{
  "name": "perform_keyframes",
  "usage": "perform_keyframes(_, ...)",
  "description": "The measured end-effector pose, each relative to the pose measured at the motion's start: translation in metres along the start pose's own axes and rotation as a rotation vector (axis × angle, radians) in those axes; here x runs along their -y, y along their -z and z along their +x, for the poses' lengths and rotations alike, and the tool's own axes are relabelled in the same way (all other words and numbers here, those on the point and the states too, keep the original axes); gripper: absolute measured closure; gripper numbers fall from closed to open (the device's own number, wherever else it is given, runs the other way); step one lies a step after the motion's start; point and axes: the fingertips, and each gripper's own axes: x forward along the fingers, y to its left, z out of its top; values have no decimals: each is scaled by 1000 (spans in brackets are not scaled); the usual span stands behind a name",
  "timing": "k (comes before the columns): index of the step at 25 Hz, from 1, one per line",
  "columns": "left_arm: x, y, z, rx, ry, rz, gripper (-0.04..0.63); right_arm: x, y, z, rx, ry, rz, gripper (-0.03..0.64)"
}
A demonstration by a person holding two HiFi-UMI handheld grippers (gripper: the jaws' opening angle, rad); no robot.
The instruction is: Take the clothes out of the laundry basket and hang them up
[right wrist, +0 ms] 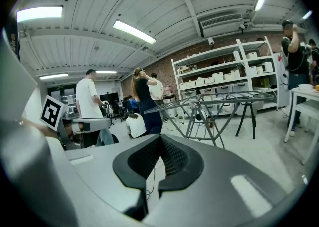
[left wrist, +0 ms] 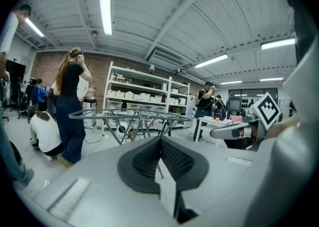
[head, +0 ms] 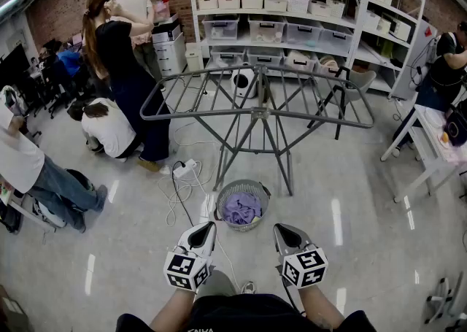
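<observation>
- Step in hand: the start of the pick, by the look of it. Crumpled lavender clothes (head: pixel 241 209) lie inside the round grey mesh laundry basket (head: pixel 248 226), none lifted out.
- Basket sits on the pale floor just in front of the feet of the grey metal folding drying rack (head: pixel 257 113); rack bars are bare, nothing hung.
- Left gripper (head: pixel 210 226): jaws clenched together with nothing between them, held close to the person's body, short of the basket and apart from it.
- Right gripper (head: pixel 279 228): same, jaws pressed together and empty, level with the left one, basket between and ahead of them.
- Next move, as a judgement: one gripper has to spread its jaws, reach forward and down into the basket and pinch a fold of the top garment. The other then likely helps to spread it over a rack bar.
- Watch-outs: white cable and power strip (head: pixel 184 170) lie on the floor just left of the basket; people stand and crouch near the rack's left end.
</observation>
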Motion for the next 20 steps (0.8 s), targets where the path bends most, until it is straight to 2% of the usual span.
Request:
perform_keyframes(4, -2, 3, 3, 8, 17, -13, 594, -2, 7, 2, -1, -29, 45, 612)
perform_keyframes(7, -1, 1, 12, 32, 52, -22, 591, 4, 6, 5, 18, -15, 72, 612)
perform_keyframes(8, -1, 2, 16, 35, 65, -31, 567, 6, 4, 7, 33, -10, 77, 612)
perform_keyframes(9, -1, 4, 21, 32, 77, -39, 521, 8, 1, 9, 50, -9, 84, 581)
perform_keyframes(10, -3, 7, 26, 24, 88, -43, 446, 9, -2, 13, 65, -9, 92, 545)
perform_keyframes(11, -4, 10, 31, 12, 100, -44, 414, 10, -5, 17, 74, -6, 96, 504)
perform_keyframes(14, -16, 16, 49, -26, 130, -40, 366, 14, -10, 37, 76, 22, 80, 391)
perform_keyframes(15, -22, 16, 55, -33, 142, -36, 346, 14, -11, 46, 75, 32, 75, 372)
perform_keyframes(20, -66, 6, 85, -57, 186, -9, 305, 10, -23, 97, 57, 66, 60, 330)
